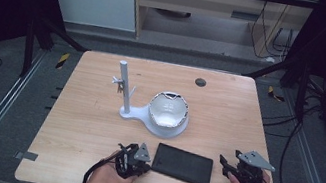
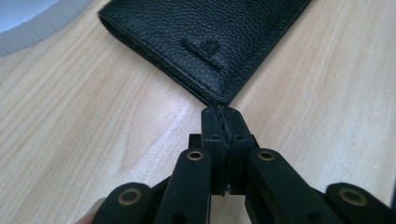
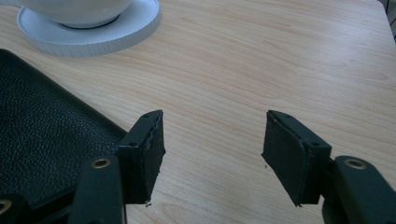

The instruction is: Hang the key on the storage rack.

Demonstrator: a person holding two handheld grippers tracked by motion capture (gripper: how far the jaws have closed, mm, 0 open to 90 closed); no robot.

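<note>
Wallet: black leather wallet lies flat and closed near the front edge of the wooden table, between the two hands, within easy reach of both.
Left gripper: left gripper has its jaws pressed together with nothing between them, tips just beside the wallet's near corner; I cannot tell whether they touch it.
Right gripper: right gripper is spread wide and holds nothing, hovering over bare wood just beside the wallet's other end.
Stand: white stand with an upright post and a round dish on its base sits mid-table, apart from the wallet.
Likely reason: both tools flank the wallet, probably readying to lift or open it.
</note>
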